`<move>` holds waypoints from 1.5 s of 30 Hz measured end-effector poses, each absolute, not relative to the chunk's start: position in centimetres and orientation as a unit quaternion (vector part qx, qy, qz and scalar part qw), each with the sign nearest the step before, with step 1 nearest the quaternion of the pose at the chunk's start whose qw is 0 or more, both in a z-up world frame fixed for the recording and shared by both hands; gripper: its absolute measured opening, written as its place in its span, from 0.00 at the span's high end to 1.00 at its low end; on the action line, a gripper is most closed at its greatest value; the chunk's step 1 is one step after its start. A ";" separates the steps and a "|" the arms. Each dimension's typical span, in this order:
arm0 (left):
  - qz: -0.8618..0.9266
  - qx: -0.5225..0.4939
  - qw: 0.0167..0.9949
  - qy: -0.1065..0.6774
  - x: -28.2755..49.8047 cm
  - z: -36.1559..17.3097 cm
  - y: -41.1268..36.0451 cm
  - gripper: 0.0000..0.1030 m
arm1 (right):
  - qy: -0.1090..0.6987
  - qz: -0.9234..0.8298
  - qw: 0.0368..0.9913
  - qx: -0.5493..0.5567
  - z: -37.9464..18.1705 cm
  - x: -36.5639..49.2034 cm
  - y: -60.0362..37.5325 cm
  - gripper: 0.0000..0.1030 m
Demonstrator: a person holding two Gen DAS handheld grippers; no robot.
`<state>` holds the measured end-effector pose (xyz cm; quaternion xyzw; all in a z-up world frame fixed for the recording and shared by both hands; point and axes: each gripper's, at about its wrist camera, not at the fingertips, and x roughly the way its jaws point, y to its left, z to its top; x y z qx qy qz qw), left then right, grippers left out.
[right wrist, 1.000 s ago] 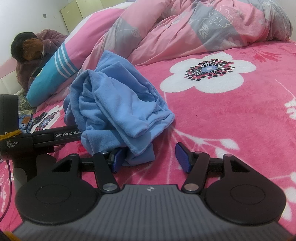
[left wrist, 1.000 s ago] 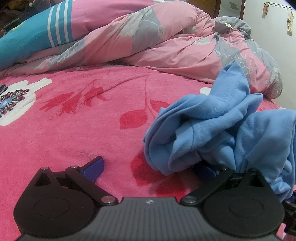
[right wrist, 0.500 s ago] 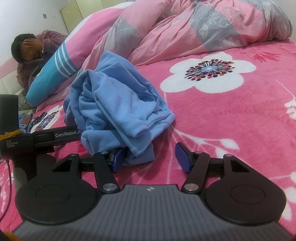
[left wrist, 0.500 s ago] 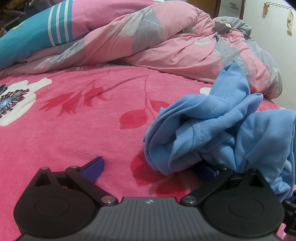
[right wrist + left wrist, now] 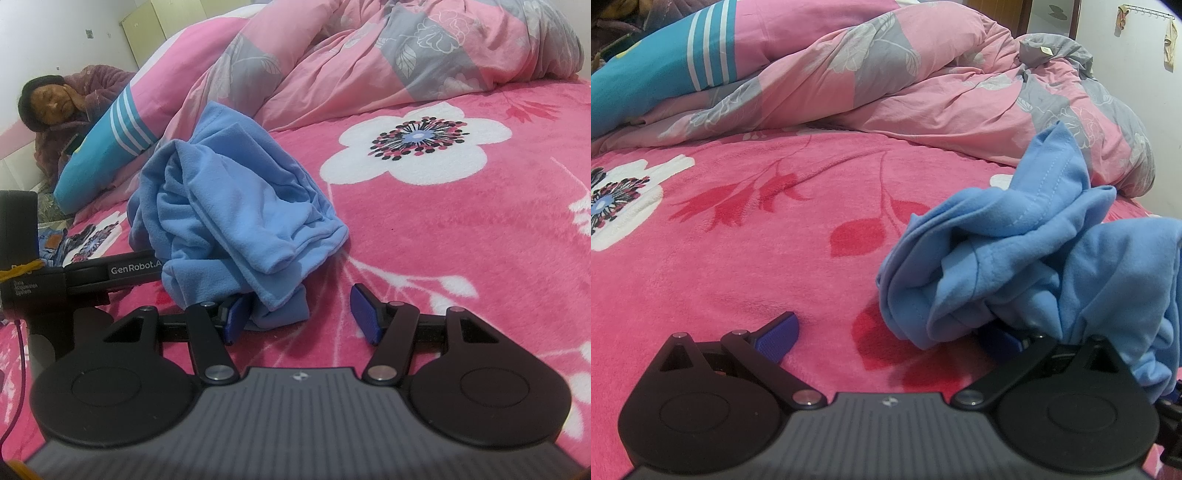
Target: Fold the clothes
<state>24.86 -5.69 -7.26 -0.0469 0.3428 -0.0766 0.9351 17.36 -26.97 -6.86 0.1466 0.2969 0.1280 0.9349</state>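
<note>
A crumpled light-blue garment (image 5: pixel 1027 258) (image 5: pixel 236 218) lies in a heap on the pink flowered bedspread (image 5: pixel 738 258) (image 5: pixel 461 229). My left gripper (image 5: pixel 890 336) is open at the heap's left edge; the cloth drapes over its right finger (image 5: pixel 1001 338), and the left finger rests on bare bedspread. My right gripper (image 5: pixel 301 314) is open too, with a low corner of the garment lying between its fingers, against the left one (image 5: pixel 234 319). In the right wrist view the left gripper's black body (image 5: pixel 85 277) shows behind the heap on the left.
A bunched pink-and-grey duvet (image 5: pixel 923 92) (image 5: pixel 369 66) lies along the far side of the bed, with a teal striped pillow (image 5: pixel 646 74) (image 5: pixel 103 155). A person (image 5: pixel 51 110) lies at the head of the bed. A white wall (image 5: pixel 1137 92) stands beyond the bed's edge.
</note>
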 end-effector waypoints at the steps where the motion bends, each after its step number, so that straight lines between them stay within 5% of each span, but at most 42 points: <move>1: -0.077 -0.047 0.935 0.343 24.9 -7.3 -5.7 0.00 | 0.297 0.128 0.935 0.147 -6.9 17.4 -27.0 0.43; 32: -0.076 -0.049 0.935 0.343 24.7 -7.2 -5.7 0.00 | 0.290 0.154 0.924 0.195 -7.1 17.3 -28.3 0.39; 45: -0.118 -0.117 0.924 0.346 17.7 -5.6 -1.9 0.00 | 0.265 0.216 0.930 0.136 1.0 15.6 -30.9 0.37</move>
